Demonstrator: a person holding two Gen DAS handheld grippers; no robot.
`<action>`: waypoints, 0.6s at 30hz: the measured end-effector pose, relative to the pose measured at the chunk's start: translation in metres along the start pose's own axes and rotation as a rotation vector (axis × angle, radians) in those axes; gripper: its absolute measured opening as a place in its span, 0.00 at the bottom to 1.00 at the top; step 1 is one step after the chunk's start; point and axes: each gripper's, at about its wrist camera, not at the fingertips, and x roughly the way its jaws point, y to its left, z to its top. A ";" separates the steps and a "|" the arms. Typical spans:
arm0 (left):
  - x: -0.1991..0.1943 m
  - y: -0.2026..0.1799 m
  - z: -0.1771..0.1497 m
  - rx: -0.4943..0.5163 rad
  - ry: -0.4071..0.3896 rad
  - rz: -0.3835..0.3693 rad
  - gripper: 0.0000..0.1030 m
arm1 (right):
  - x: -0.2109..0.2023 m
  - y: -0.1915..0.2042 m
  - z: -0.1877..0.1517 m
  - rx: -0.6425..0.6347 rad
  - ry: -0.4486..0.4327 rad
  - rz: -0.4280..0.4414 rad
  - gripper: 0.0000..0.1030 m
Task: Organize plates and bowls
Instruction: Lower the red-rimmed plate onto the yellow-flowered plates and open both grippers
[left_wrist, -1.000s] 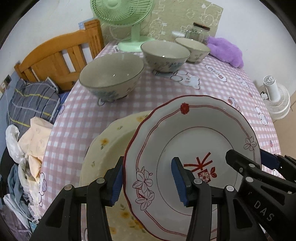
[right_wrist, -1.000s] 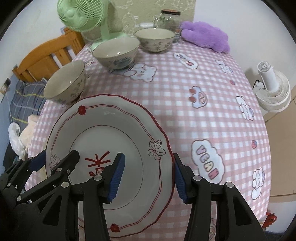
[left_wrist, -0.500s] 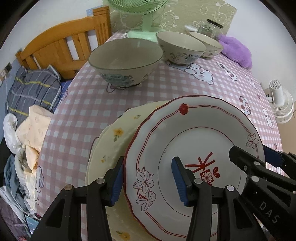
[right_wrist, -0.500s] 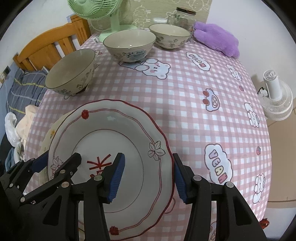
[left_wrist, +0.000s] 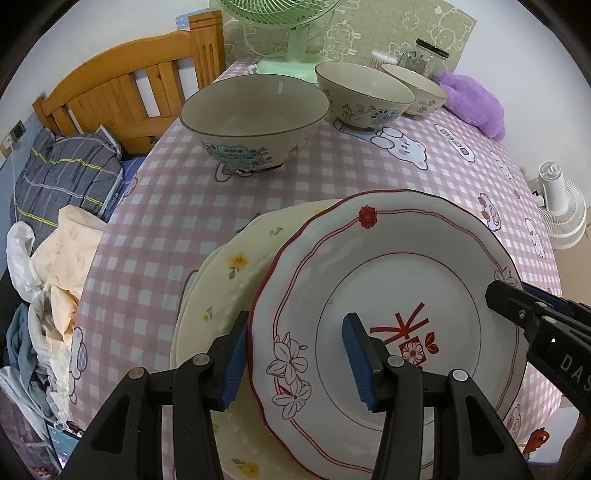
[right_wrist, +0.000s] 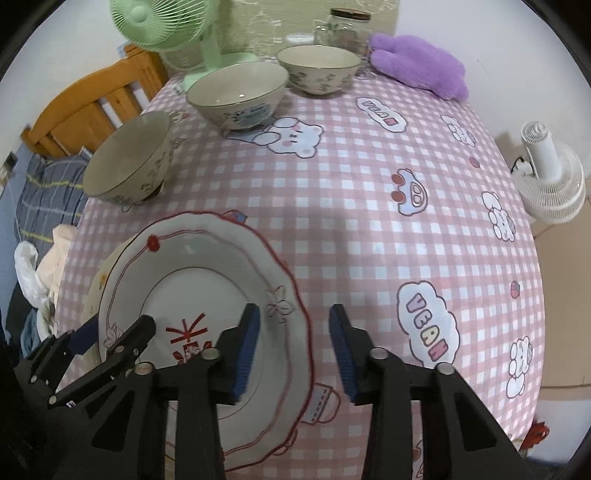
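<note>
- A round table under a pink checked cloth (right_wrist: 369, 206) with cartoon prints fills both views; a wooden bed frame (left_wrist: 122, 96) with heaped bedding (left_wrist: 62, 177) lies to its left, and a white wall stands behind.
- A green desk fan (right_wrist: 173, 33) stands at the far edge of the table, and a white floor fan (right_wrist: 550, 184) stands off to the right, clear of the table.
- A purple plush (right_wrist: 421, 64) lies at the far right, just beside a glass jar (right_wrist: 345, 27).
- Two plates are in view: a red-trimmed white plate (left_wrist: 399, 295) lies at the near left, overlapping a pale yellow flowered plate (left_wrist: 225, 280) that shows from under its left side.
- Three bowls stand apart in a row running from the mid left to the far edge: the nearest bowl (left_wrist: 255, 118), the middle bowl (left_wrist: 364, 94) and the farthest bowl (left_wrist: 415, 88). All are upright and empty, and open cloth lies between them and the plates.
- The left gripper (left_wrist: 295, 363) straddles the left rim of the red-trimmed plate with its jaws apart, one finger outside the rim, one over the well; whether the pads press cannot be told.
- The right gripper (right_wrist: 293, 349) straddles the plate's right rim; its jaws are closing, the rim between them but not yet pinched.
</note>
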 end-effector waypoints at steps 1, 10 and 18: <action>0.000 0.000 0.000 0.003 0.000 0.003 0.48 | 0.000 0.000 0.000 -0.004 -0.001 0.013 0.28; -0.009 0.003 -0.006 0.008 -0.013 0.031 0.48 | 0.000 0.012 -0.006 -0.044 0.001 0.000 0.26; -0.017 0.014 -0.010 -0.001 -0.025 0.092 0.48 | 0.004 0.020 -0.013 -0.033 0.019 0.038 0.27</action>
